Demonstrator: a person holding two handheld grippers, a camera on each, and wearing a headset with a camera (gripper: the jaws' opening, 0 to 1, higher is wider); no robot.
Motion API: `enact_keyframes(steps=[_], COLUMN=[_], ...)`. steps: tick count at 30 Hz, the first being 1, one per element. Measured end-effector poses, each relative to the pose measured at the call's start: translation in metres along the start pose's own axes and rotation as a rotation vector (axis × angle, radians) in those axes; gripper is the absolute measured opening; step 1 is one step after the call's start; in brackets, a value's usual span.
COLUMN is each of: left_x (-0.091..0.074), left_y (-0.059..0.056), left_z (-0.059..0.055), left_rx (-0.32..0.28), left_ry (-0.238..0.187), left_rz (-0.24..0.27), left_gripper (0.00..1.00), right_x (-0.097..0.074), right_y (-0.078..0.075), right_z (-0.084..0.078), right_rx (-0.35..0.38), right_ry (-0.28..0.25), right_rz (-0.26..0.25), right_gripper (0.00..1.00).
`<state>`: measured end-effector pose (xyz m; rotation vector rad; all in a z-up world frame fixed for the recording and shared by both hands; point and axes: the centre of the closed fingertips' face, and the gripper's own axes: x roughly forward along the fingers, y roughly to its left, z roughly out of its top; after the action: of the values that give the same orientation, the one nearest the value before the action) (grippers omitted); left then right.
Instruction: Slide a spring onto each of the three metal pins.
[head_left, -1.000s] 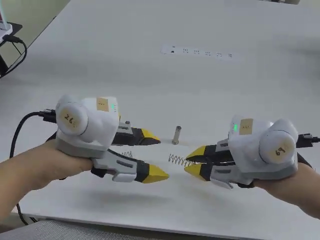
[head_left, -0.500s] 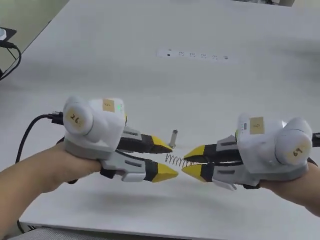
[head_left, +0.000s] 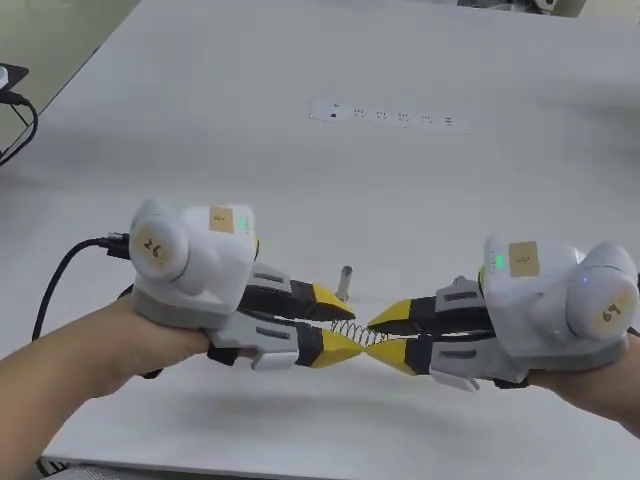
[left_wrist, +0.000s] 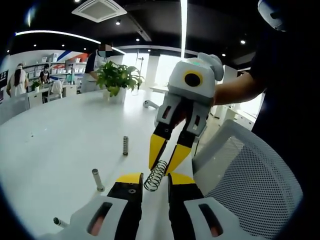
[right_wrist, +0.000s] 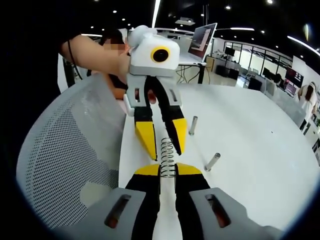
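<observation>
Clenching one end of the spring (right_wrist: 168, 156) in the lower middle of the frame, the right gripper (head_left: 376, 334) meets the left gripper (head_left: 357, 325), which gapes released around it above the tabletop (head_left: 400, 200).

The left gripper (head_left: 342, 322) and right gripper (head_left: 380, 336) are white shells on grey frames, with yellow-tipped black jaws. A black cable (head_left: 60, 278) leaves the left.

A small coiled steel spring (left_wrist: 155, 175) is seen between the yellow-tipped jaws of the left gripper (left_wrist: 156, 178), its far end pinched by the right gripper (left_wrist: 161, 169); a grey metal pin (left_wrist: 97, 180) is stood upright on the white table (left_wrist: 60, 140)
</observation>
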<state>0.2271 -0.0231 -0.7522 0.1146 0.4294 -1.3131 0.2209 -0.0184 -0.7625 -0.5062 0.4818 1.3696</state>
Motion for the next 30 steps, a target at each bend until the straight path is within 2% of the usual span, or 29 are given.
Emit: enact_keyframes(steps=[9,18,24,30], left_x=[-0.0017,-0.0032,-0.0042,-0.0053], left_y=[-0.0001,-0.0016,-0.0066,-0.008], left_z=[-0.002,-0.0015,0.0001,0.0019], left_rx=[-0.021,0.004,0.023,0.021], left_ry=[-0.004,-0.026,-0.035,-0.048], left_rz=[-0.001,0.003,-0.007,-0.012], left_gripper=[0.07,0.05,0.04,0.03], right_x=[-0.0003,-0.0011,-0.0019,-0.0022], right_y=[0.0038,0.005,0.006,0.0065], right_z=[0.0012,0.0021,0.0036,0.0053], right_rx=[-0.001,-0.012,-0.02,-0.011], right_ry=[-0.007,-0.011,-0.015,-0.015], right_rz=[0.006,0.014,0.028,0.033], right_gripper=[0.07,0.07,0.07,0.07])
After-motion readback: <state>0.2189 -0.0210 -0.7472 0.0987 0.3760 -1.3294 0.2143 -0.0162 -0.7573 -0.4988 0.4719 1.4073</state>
